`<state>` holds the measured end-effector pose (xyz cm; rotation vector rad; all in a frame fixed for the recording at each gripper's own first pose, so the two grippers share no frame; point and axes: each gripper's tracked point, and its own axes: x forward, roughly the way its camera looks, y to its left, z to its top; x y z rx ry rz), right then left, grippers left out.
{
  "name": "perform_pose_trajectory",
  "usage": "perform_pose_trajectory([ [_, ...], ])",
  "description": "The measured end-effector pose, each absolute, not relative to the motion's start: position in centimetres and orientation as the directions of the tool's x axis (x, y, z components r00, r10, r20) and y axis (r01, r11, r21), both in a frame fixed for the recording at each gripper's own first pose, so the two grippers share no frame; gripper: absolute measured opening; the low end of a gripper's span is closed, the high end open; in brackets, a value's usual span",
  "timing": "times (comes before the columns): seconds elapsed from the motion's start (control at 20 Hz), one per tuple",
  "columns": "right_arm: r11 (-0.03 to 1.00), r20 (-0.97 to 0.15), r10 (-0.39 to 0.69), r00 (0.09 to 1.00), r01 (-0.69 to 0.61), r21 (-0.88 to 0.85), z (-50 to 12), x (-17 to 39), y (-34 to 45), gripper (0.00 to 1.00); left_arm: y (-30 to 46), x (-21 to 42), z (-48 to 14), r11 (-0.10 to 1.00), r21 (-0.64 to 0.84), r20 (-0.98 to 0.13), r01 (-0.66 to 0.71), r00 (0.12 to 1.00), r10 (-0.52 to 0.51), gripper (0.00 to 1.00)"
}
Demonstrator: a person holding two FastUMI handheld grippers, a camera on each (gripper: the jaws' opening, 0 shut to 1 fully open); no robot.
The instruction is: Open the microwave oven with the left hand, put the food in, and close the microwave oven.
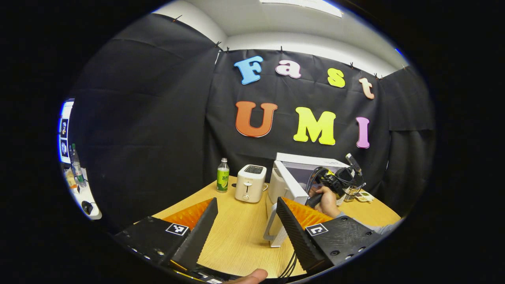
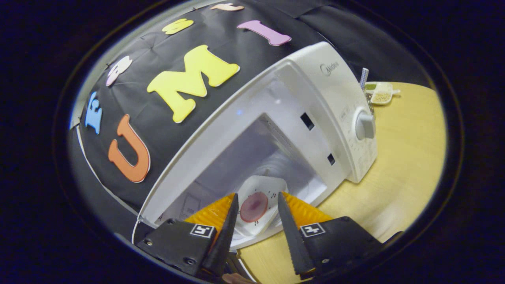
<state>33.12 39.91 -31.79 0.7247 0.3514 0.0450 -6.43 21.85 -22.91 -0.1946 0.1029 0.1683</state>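
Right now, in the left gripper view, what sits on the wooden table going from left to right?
Green bottle → toaster → open microwave door → the person's hand holding the right gripper at the microwave.

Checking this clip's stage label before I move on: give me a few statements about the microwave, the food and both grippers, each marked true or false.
1. The microwave door is shut. False: the door is swung open.
2. The plate with a round slice of food lies inside the microwave. True.
3. The right gripper is clamped on the plate. False: its fingers stand apart, around the plate.
4. The left gripper is open and holds nothing. True.
5. A toaster stands on the table between a bottle and the microwave. True.
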Motion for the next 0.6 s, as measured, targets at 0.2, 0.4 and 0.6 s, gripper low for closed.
perform_pose_trajectory([
  [0.2, 0.841, -0.256, 0.182, 0.949, -0.016, 0.541, -30.1, 32.8, 38.2, 0.85, 22.7, -6.6, -23.9, 0.958, -0.202, -0.136, -0.204, 0.974, 0.178, 0.92],
  [0.4, 0.912, -0.217, 0.184, 0.959, -0.084, 0.402, -28.2, 31.0, 35.8, 0.9, 23.0, -5.8, -24.5, 0.964, -0.182, -0.119, -0.192, 0.978, 0.172, 0.92],
  [0.6, 0.928, -0.14, 0.209, 0.968, -0.152, 0.339, -24.8, 27.8, 33.1, 0.95, 23.6, -4.0, -25.7, 0.962, -0.194, -0.115, -0.19, 0.979, 0.17, 0.92],
])
